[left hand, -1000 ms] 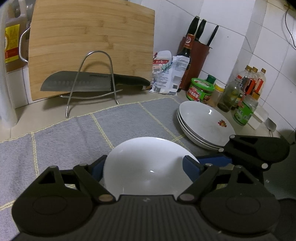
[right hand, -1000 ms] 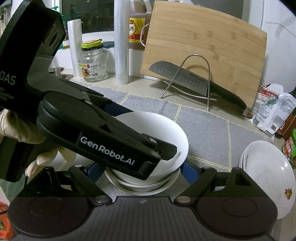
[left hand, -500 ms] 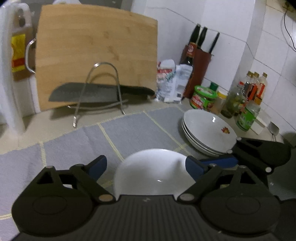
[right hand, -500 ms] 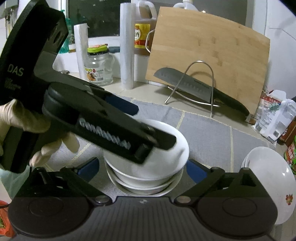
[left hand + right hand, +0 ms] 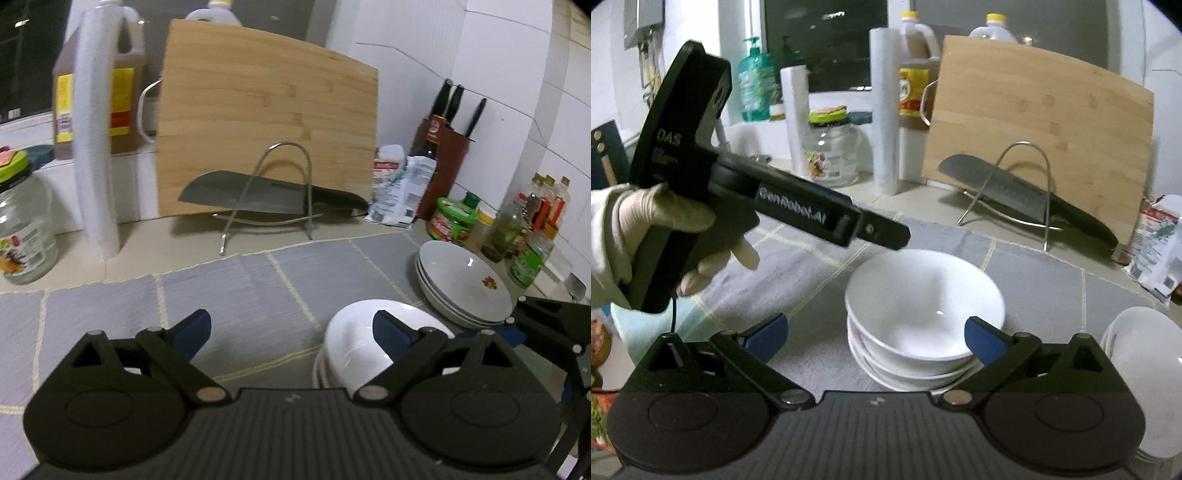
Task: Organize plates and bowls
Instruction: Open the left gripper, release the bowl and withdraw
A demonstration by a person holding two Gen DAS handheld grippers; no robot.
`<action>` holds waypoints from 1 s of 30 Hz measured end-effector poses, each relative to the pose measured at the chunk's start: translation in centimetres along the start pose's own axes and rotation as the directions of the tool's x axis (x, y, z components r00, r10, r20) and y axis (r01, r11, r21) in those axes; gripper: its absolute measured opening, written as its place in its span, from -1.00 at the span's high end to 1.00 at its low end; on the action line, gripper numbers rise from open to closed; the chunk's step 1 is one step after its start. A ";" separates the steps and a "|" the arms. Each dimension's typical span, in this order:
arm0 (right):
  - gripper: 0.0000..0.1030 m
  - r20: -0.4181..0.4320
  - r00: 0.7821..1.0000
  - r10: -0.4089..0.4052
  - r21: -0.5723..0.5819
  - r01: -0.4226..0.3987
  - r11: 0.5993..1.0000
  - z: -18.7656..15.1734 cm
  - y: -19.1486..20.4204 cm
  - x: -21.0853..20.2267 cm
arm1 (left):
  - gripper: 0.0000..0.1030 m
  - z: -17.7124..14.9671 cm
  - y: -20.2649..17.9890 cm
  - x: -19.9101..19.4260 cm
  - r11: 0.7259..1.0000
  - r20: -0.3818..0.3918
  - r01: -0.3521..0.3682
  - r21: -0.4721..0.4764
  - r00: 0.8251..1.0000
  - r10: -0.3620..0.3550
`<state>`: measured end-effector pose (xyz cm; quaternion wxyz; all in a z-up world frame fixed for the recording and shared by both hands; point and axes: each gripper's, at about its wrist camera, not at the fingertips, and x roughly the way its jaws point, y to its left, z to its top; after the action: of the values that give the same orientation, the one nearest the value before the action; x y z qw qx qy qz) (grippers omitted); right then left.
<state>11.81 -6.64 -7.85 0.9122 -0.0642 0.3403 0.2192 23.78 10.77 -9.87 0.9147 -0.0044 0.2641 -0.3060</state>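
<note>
We are holding both grippers, left (image 5: pixel 291 334) and right (image 5: pixel 875 338), jaws open, gripping nothing; bowls (image 5: pixel 923 306) lower center, nested for tidiness, plates (image 5: pixel 461 280) stacked right.

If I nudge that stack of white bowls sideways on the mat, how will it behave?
The stack of white bowls looks like glazed ceramic, so probably rigid, fairly heavy and chippable. The woven gray mat may grip its base, so a high push could tip it or slide the top bowl off.
</note>
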 end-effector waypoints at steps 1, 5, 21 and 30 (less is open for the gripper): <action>-1.00 0.000 1.000 -0.002 -0.004 0.002 1.000 0.0 0.1 0.0 | -0.83 -0.1 0.1 -0.2 1.000 0.000 -0.004 -0.002 1.000 0.004; -1.00 0.027 0.999 -0.018 -0.017 0.018 1.000 0.5 -0.1 -0.7 | -0.83 -0.4 0.2 -1.0 1.000 0.003 -0.014 0.012 1.000 0.014; -1.00 0.005 0.989 -0.145 0.022 0.144 0.989 -1.4 -5.0 -2.9 | -0.90 -1.9 -2.8 -0.8 0.996 -0.013 0.089 -0.018 0.996 -0.090; -1.00 -0.040 0.991 -0.128 0.053 0.130 0.990 -3.2 -7.2 -2.4 | -0.90 -3.8 -3.7 -0.6 0.998 -0.055 0.040 -0.046 0.998 -0.043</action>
<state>11.49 -14.80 -8.91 0.9195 -0.0645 0.3579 0.1490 19.47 8.66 -12.23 0.9001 -0.0217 0.2960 -0.3189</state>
